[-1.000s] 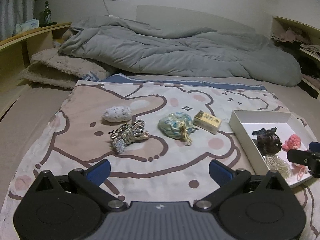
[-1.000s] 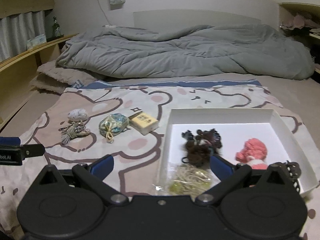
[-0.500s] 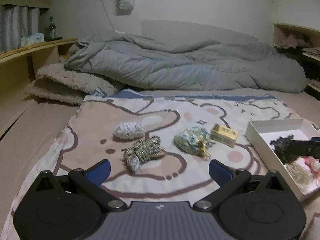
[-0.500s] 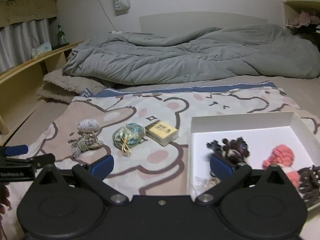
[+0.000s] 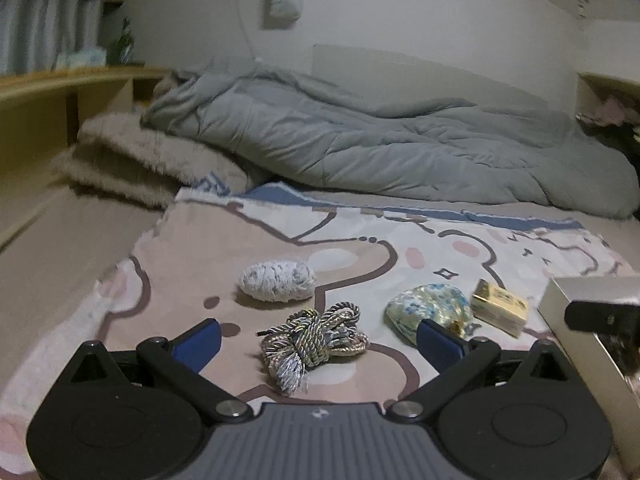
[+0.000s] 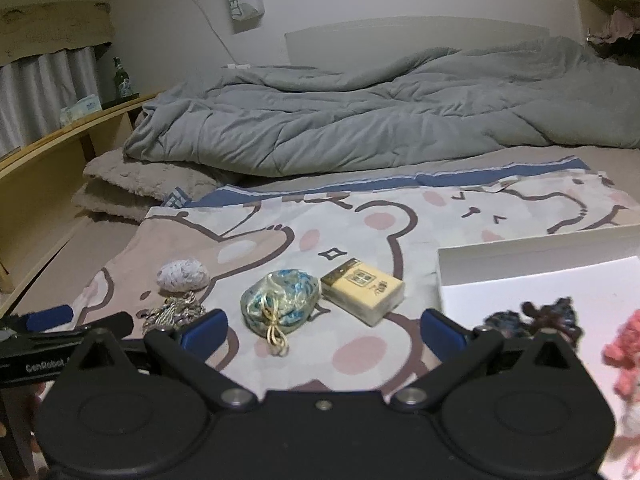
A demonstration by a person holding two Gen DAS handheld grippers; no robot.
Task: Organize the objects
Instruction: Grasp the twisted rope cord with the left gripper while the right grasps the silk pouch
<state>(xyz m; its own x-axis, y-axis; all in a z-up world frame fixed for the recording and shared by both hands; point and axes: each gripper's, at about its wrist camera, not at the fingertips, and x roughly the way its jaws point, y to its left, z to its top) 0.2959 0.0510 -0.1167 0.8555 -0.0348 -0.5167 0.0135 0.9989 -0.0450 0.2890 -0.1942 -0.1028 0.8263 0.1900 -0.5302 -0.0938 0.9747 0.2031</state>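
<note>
On the cartoon-print blanket (image 5: 360, 248) lie a white yarn ball (image 5: 277, 286), a twisted cord bundle (image 5: 310, 338), a blue-gold drawstring pouch (image 5: 428, 312) and a yellow box (image 5: 498, 307). My left gripper (image 5: 318, 340) is open, with the cord bundle lying between its blue fingertips. My right gripper (image 6: 324, 330) is open, low over the blanket, the pouch (image 6: 280, 306) and yellow box (image 6: 362, 289) just ahead. A white tray (image 6: 532, 254) at the right holds a dark hair tie (image 6: 536, 318) and a pink scrunchie (image 6: 628, 346).
A rumpled grey duvet (image 6: 380, 120) covers the far half of the bed, with a fuzzy beige pillow (image 5: 132, 160) at its left. A wooden shelf (image 6: 68, 140) carrying a bottle runs along the left wall. The tray's white wall (image 5: 580, 320) stands right of my left gripper.
Both grippers dropped lower and moved forward-left over the blanket. The cord bundle now lies between my left fingertips; the pouch and box sit closer to my right gripper.
</note>
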